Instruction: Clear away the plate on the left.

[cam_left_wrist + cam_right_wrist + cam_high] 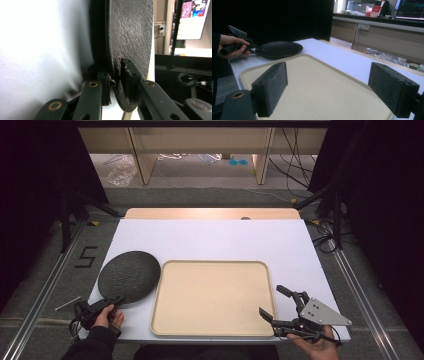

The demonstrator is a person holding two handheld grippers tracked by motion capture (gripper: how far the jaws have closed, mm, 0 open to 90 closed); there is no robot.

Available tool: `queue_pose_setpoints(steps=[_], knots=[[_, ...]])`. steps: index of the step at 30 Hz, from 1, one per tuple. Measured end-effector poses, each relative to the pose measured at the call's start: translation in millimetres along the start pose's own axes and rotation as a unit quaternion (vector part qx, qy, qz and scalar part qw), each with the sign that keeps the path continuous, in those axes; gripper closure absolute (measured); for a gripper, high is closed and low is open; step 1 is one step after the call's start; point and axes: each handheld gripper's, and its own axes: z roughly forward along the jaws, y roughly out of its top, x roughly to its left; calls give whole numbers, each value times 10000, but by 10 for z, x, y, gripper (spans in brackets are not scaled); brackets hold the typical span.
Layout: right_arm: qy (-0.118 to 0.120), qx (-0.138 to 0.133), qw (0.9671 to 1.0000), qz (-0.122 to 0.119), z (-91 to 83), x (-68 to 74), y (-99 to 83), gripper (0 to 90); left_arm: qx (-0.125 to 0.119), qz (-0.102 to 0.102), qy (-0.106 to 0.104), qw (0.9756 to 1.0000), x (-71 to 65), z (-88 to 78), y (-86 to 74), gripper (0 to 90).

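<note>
White table point(210, 240); left claw point(116, 301) on black plate point(129, 276) rim beside tray point(212, 297)

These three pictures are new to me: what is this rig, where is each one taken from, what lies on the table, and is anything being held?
No robot here: a person holds a two-jaw hand tool in each hand. The high view looks down on the white table from above the person's side. The other two pictures come from small cameras riding on each tool, looking along its black jaws.

On the table lie a dark, rough-textured round plate and, to its right, an empty beige tray.

The left gripper is shut on the plate's near rim; that view is turned on its side, so the plate looks upright. The right gripper is open with nothing between its jaws, at the tray's near right corner. Its view looks across the tray to the plate and the other hand.
</note>
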Motion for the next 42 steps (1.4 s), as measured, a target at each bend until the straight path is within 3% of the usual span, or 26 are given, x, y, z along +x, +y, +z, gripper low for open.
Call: queue_pose_setpoints(steps=[2, 7, 10, 21, 24, 28, 30, 34, 39, 42], knots=[[-1, 2, 10000, -5, 0, 0, 0, 168, 1, -94, -175, 9998, 9, -11, 1, 831], [10, -12, 10000, -6, -1, 0, 2, 168, -23, -176, -299, 9994, 17, -21, 17, 849], [27, -94, 10000, 6, 11, -3, -4, 168, -83, -244, -302, 9992, 10, -21, 28, 857], [22, -7, 10000, 0, -3, 2, 4, 168, -103, -376, -350, 9986, 9, 0, 31, 864], [46, -42, 10000, -4, -1, 0, 1, 168, -74, -489, -494, 9976, 5, 7, 37, 864], [21, -9, 10000, -14, -6, 0, 1, 168, -118, -447, -691, 9965, -31, -8, 47, 864], [62, -126, 9999, 3, 8, 0, -4, 168, -187, -358, -746, 9964, -48, -32, 63, 864], [57, -80, 10000, 16, 2, 6, -3, 168, -182, -402, -820, 9957, -56, -38, 71, 863], [56, -79, 10000, 10, 1, 5, -3, 167, -12, -187, -833, 9963, -119, -30, 57, 861], [74, -58, 10000, 7, -1, 2, -3, 167, 78, -173, -1029, 9945, -180, -12, 21, 861]])
